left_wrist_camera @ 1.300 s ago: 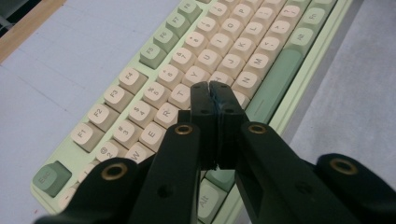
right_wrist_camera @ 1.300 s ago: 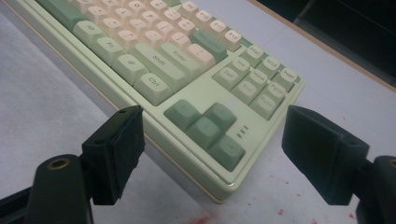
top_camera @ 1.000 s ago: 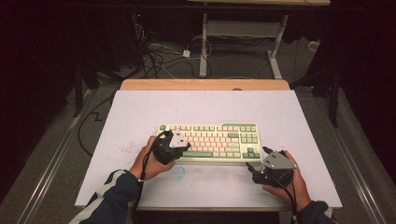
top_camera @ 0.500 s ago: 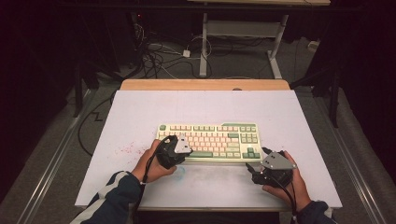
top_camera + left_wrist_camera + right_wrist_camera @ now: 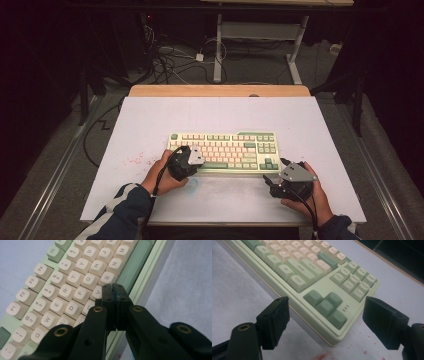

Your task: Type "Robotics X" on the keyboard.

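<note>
A: Keyboard (image 5: 223,151) first: we see it lying flat near the middle of the white tabletop (image 5: 150,125), long side running left to right, pale green frame with cream keys.

B: Agreed. We place the left hand-held gripper (image 5: 113,287) at the near left part of the keyboard. In the left gripper view its 2 jaws are pressed together with nothing between them, and the tips sit over the bottom letter row, just by the V (image 5: 98,293) and B (image 5: 108,278) keys and next to the green space bar (image 5: 133,265).

A: Whether the tips touch a key, we cannot tell.

B: And the right hand-held gripper (image 5: 325,315)?

A: We see its jaws spread wide and empty. It rests low on the tabletop just off the near right corner of the keyboard, and the arrow keys (image 5: 325,306) show between the 2 pads.

B: We also note faint red specks (image 5: 134,160) on the tabletop left of the keyboard.
</note>
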`<state>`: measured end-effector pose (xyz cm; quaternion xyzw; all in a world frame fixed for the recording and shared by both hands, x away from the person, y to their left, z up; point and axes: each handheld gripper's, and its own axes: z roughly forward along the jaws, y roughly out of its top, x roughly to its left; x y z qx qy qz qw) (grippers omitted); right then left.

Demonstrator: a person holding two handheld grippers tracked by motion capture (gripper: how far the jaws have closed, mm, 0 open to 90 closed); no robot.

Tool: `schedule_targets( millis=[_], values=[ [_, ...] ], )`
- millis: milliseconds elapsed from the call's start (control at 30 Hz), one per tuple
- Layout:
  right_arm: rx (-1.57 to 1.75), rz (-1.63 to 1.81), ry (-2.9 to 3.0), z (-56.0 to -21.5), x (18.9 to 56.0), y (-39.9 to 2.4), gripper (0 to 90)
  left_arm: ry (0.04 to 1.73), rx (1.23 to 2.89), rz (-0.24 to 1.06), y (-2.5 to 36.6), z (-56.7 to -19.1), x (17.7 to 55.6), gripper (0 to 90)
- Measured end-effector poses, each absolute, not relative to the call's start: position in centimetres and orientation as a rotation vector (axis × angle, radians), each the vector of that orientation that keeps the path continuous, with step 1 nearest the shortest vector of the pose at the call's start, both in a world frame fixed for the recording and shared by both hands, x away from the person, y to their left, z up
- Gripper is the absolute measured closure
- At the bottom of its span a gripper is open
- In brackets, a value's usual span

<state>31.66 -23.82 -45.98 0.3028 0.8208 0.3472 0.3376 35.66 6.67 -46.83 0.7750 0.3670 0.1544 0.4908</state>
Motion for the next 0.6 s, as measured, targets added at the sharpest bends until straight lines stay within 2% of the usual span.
schedule_targets(
  millis=[333, 600],
  values=[
    [0.789, 0.901, 2.140, -46.0, 31.7, -23.8, 22.5, 0.884, 1.829, 0.394, 6.9, -46.0, 35.7, 85.0],
    [0.787, 0.902, 2.141, -46.0, 31.7, -23.8, 22.5, 0.859, 1.804, 0.418, 7.1, -45.8, 35.6, 76.6]
  ],
)
